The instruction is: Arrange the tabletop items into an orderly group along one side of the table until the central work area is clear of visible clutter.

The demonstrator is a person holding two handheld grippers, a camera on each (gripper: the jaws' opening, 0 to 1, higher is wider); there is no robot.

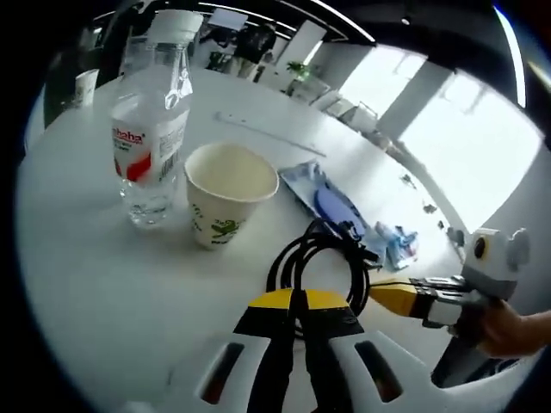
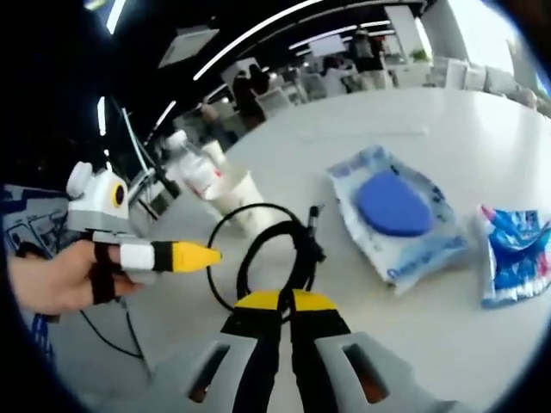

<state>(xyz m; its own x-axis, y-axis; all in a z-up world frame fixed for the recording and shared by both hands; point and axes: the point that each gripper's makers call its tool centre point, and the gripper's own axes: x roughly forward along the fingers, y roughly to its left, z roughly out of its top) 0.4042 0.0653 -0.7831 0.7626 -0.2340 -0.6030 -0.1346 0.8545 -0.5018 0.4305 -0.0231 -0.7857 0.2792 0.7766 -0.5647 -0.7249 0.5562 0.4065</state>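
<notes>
Coiled black cable (image 1: 323, 258) at shut jaws, plug end pointing away

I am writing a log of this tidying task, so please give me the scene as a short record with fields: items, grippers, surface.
surface: white table
items: water bottle, paper cup, coiled black cable, wet wipes pack, small blue packet
bottle and cup: upright, side by side
left gripper: jaws together, at the cable
right gripper: jaws together, at the cable
</notes>
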